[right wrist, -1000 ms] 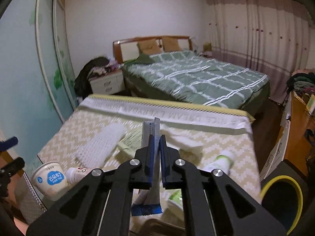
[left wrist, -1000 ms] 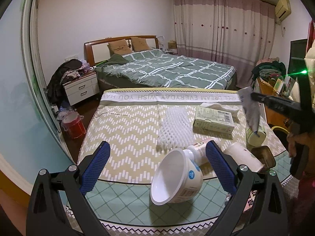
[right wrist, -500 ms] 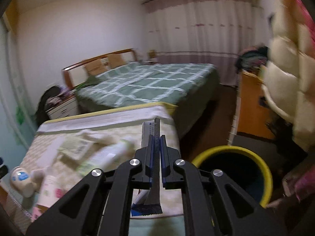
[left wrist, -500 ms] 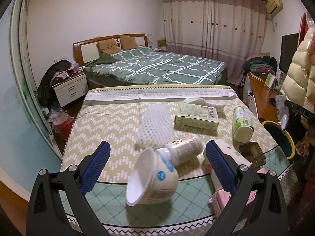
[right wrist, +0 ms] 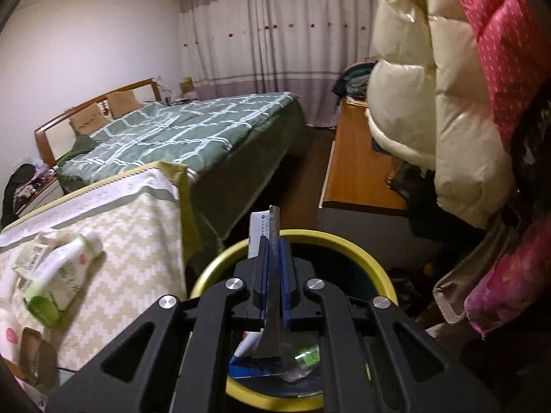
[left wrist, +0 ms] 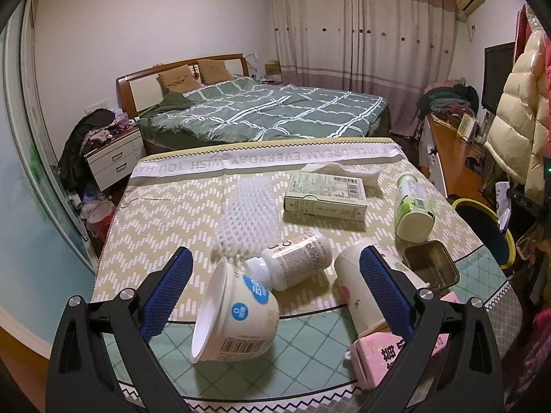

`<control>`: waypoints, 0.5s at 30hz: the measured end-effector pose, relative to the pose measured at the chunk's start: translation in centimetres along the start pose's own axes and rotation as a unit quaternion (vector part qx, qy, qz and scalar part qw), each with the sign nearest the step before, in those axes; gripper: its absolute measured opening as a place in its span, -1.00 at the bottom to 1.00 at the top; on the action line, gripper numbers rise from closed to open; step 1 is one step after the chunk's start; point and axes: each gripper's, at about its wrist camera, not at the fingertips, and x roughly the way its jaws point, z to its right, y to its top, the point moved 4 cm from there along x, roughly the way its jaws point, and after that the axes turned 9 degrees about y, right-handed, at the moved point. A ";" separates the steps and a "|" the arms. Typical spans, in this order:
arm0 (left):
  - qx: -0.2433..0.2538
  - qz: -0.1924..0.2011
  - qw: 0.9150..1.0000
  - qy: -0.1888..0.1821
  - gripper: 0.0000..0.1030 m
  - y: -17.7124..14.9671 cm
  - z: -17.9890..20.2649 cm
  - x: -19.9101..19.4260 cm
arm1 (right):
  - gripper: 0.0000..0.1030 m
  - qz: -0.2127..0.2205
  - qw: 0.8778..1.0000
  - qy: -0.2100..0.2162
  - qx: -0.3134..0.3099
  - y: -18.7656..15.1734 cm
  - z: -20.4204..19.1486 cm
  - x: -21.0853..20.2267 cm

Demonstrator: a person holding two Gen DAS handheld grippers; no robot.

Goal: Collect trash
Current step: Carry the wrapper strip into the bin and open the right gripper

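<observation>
Right gripper [right wrist: 272,241] clamped on flat wrapper [right wrist: 259,229] — over yellow-rimmed bin [right wrist: 358,247], left gripper [left wrist: 275,275] wide, empty

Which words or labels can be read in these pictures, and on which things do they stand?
"A NICE DREAM EVERYDAY WISH YOU HA...", upside down: white band of the tablecloth.
A large "C": fallen bottle.
Chinese characters, too cropped: pink carton.
Fine print, too small: flat box, green bottle, yogurt cup.

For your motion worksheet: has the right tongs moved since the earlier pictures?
Yes. The right tongs, shut on a wrapper, swung from over the table to above the yellow bin.
</observation>
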 end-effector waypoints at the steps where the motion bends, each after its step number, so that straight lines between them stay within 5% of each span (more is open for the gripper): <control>1: 0.001 -0.001 1.000 0.000 0.86 0.0 0.1 0.1 | -0.80 0.001 1.000 -0.006 0.001 -0.1 0.2 0.0; 4: 0.002 -0.006 1.000 0.002 0.86 -0.1 0.3 0.5 | -0.57 0.005 1.000 -0.007 0.003 -0.2 0.6 -0.1; 15: 0.009 -0.024 1.000 -0.011 0.86 -0.5 1.3 1.9 | -0.47 0.017 1.000 0.017 0.004 -0.6 -0.5 -2.1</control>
